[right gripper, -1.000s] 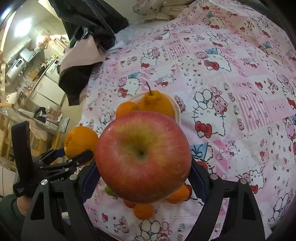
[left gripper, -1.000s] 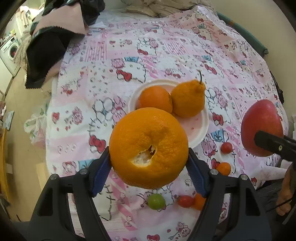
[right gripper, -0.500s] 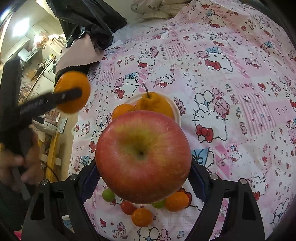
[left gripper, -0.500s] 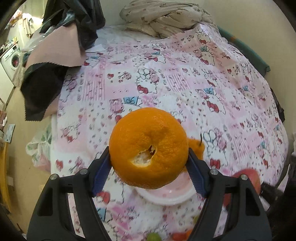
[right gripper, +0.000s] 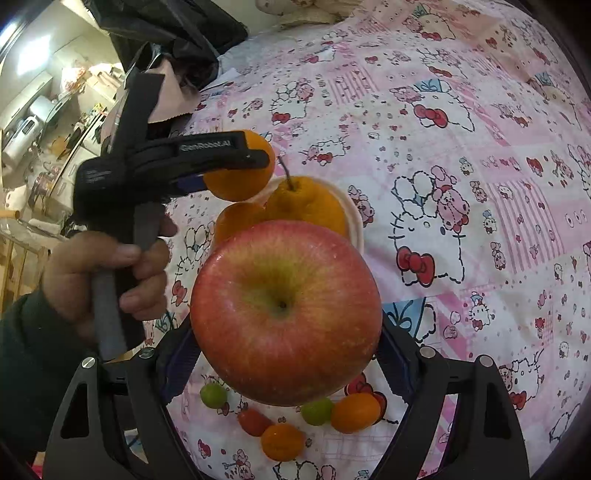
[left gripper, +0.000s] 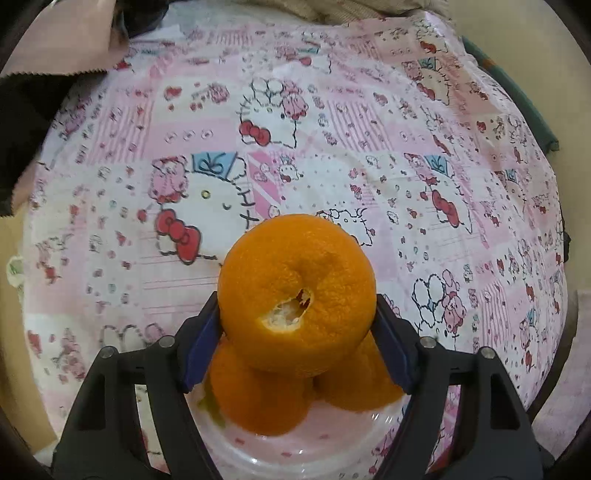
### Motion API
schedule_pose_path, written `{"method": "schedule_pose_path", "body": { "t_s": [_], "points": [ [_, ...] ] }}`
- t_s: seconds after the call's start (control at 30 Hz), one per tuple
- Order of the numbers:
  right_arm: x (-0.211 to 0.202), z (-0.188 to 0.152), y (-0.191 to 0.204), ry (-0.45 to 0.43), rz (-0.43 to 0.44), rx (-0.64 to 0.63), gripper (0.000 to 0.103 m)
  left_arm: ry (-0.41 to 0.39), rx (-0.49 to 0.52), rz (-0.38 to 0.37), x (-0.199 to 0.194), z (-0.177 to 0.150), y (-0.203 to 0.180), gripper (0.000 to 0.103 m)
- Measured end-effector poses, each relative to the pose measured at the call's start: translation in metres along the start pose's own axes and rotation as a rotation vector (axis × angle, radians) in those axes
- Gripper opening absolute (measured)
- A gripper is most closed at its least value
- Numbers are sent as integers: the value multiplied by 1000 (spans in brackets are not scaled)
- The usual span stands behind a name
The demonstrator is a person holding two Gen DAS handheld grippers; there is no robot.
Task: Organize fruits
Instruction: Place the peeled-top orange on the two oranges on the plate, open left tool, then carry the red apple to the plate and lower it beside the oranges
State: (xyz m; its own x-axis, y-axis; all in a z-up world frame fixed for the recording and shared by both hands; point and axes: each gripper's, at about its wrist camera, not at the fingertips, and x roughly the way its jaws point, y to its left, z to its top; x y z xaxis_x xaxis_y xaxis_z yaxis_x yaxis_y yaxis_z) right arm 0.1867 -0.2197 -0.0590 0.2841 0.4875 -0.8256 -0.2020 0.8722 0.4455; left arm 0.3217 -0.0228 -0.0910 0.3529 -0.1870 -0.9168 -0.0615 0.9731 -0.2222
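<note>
My left gripper is shut on a large orange with a torn navel. It holds it just above the white plate, over two oranges lying there. In the right wrist view the left gripper and its orange hover at the plate's far left edge, above a round orange and a stemmed knobbly orange. My right gripper is shut on a red apple, held above the cloth in front of the plate.
A pink Hello Kitty cloth covers the round table. Several small tomatoes, green, red and orange, lie near the front edge under the apple. Dark clothes lie at the far left.
My left gripper has carried the orange forward and down, from beside the table to just over the plate. The right gripper with the apple has hardly moved.
</note>
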Motion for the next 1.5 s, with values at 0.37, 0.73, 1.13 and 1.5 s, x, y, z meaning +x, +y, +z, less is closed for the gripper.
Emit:
{"method": "schedule_pose_path", "body": {
  "t_s": [0.37,0.73,1.13,1.5],
  "points": [
    [3,6,-2,4,-4,4,86,55,-6,11,30,4,-3,76],
    [3,7,-3,-1,-13,8,86,40,47,48,24,3,-8,82],
    [-1,8,-2,-17,-21,-1,86,-33,52,45,-21,-10,-9,82],
    [-9,6,2,-47,-27,-7,86,-138,51,104,-74,-43,4,82]
  ]
}}
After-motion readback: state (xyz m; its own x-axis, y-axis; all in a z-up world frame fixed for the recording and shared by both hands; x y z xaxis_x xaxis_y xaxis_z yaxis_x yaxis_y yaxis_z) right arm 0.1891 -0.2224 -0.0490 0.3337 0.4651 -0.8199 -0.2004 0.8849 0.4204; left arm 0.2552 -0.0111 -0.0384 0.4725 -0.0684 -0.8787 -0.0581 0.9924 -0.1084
